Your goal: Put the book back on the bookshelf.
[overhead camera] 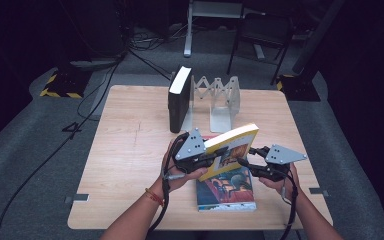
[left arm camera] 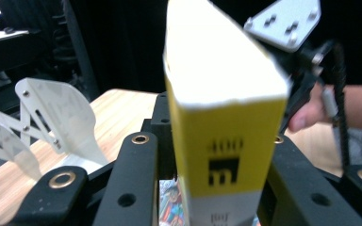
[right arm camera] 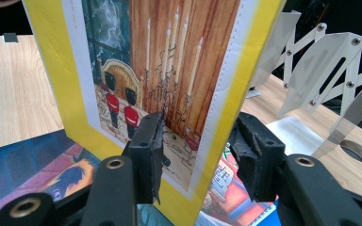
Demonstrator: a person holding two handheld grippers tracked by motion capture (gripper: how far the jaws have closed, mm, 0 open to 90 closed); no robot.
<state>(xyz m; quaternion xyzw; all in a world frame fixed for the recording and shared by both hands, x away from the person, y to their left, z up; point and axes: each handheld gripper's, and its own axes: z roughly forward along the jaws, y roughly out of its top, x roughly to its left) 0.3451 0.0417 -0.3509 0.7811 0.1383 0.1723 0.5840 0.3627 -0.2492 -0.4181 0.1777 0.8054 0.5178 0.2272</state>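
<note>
Left gripper [overhead camera: 211, 156] clenched on the yellow book [overhead camera: 231, 150]: in the left gripper view its black jaws sit hard against both sides of the book's spine end [left arm camera: 226, 160], white page edges rising above. Right gripper [overhead camera: 252, 159] has its jaws astride the same book's opposite edge; in the right gripper view one pad lies against the illustrated cover [right arm camera: 165, 75], the other pad stands just off the back face with a sliver of gap, so a firm clamp cannot be confirmed. Book is held off the table, tilted, its top page edge facing up and far, between the two hands near the table's middle. Directly beneath it, flat on the wooden table [overhead camera: 130, 160], lies a second book with a colourful cover [overhead camera: 226, 192], near the front edge and slightly right of centre. Person's left hand [overhead camera: 177, 172] wraps the left gripper from below, a bracelet on that wrist; right hand [overhead camera: 280, 182] holds the other. Grey three-cornered plates top each gripper. Farther off, at the far side of the table, a black book [overhead camera: 179, 99] stands upright against a metal expanding bookend rack [overhead camera: 215, 97], well apart from the held book. Cables run across the grey floor [overhead camera: 40, 150] left of the table.
</note>
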